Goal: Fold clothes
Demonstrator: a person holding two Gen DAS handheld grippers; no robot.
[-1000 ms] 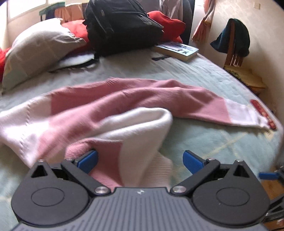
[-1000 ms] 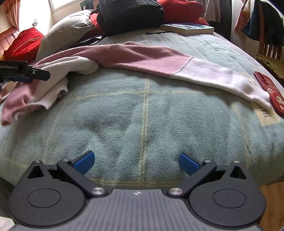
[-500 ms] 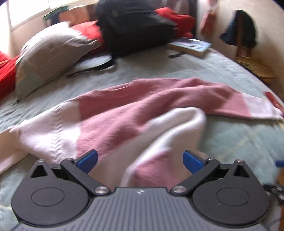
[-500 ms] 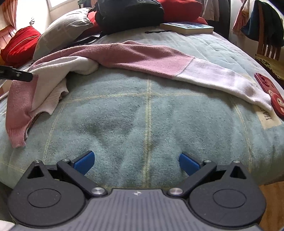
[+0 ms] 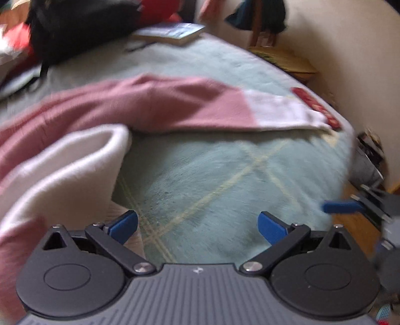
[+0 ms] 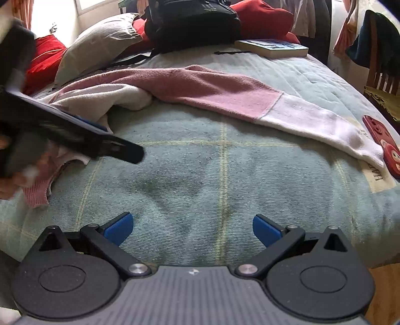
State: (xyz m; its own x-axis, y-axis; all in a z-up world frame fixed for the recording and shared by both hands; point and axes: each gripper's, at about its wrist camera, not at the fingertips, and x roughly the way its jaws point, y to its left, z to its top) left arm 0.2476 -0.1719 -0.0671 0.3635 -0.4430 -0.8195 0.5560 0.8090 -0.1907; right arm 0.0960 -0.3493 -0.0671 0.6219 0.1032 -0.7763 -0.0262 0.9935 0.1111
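Observation:
A pink and white sweater (image 6: 205, 87) lies stretched across the green bedcover (image 6: 225, 175), one sleeve (image 6: 312, 120) reaching right. Its bunched body (image 5: 62, 160) fills the left of the left wrist view, which is blurred. My left gripper (image 5: 197, 226) is open just right of that bunch, with only bedcover between its blue pads. My right gripper (image 6: 192, 228) is open near the bed's front edge, holding nothing, well short of the sweater. A black finger (image 6: 120, 147) of the left gripper crosses the right wrist view over the sweater's hem.
A red phone (image 6: 382, 147) lies by the sleeve's cuff at the bed's right edge. At the back sit a black backpack (image 6: 192, 20), a book (image 6: 272, 47), a grey pillow (image 6: 97, 47) and red cushions. A wooden chair (image 6: 382, 75) stands right of the bed.
My left gripper has swung right, off the sweater's bunch and over bare bedcover, still open. The hem now lies slumped on the bed. The right gripper has barely moved.

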